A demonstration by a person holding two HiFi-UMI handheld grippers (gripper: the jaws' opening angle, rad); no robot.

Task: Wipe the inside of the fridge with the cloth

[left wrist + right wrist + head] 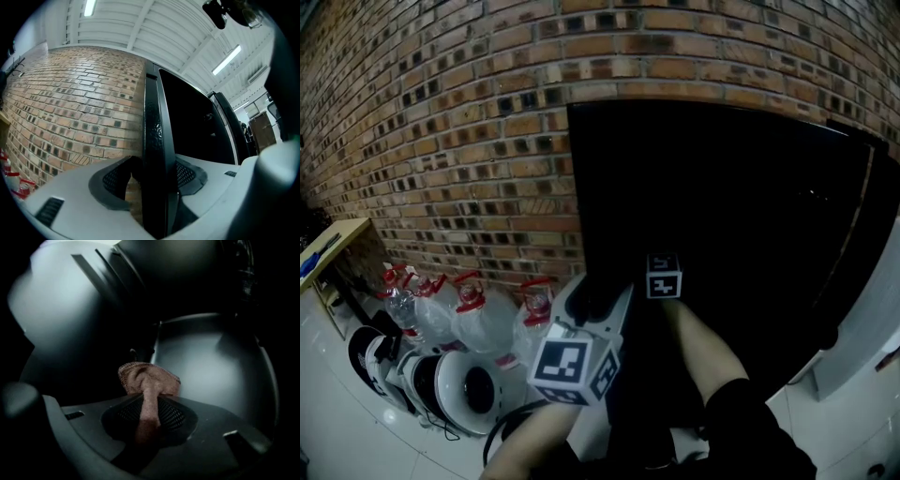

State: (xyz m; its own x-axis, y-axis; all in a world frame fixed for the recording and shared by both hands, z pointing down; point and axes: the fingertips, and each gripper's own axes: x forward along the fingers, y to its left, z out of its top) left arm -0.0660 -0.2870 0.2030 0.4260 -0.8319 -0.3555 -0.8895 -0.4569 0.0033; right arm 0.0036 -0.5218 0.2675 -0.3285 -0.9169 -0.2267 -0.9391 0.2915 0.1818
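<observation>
The black fridge (pixel 722 197) stands against a brick wall, and its inside is dark. My left gripper (pixel 157 180) is shut on a black upright edge (pixel 157 131) at the fridge's left side; in the head view it sits at the lower left of the opening (pixel 596 298). My right gripper (pixel 149 416) is inside the fridge, shut on a pink cloth (pixel 149 383) that bunches out past the jaws. Pale grey inner walls (pixel 211 366) lie just beyond the cloth. In the head view only the right gripper's marker cube (pixel 664 277) and the forearm show; its jaws are lost in the dark.
Large water bottles with red caps (pixel 478 319) and white helmets (pixel 455 384) stand on the white floor left of the fridge. A wooden table (pixel 328 244) is at the far left. The fridge's open door (pixel 867 225) stands at the right.
</observation>
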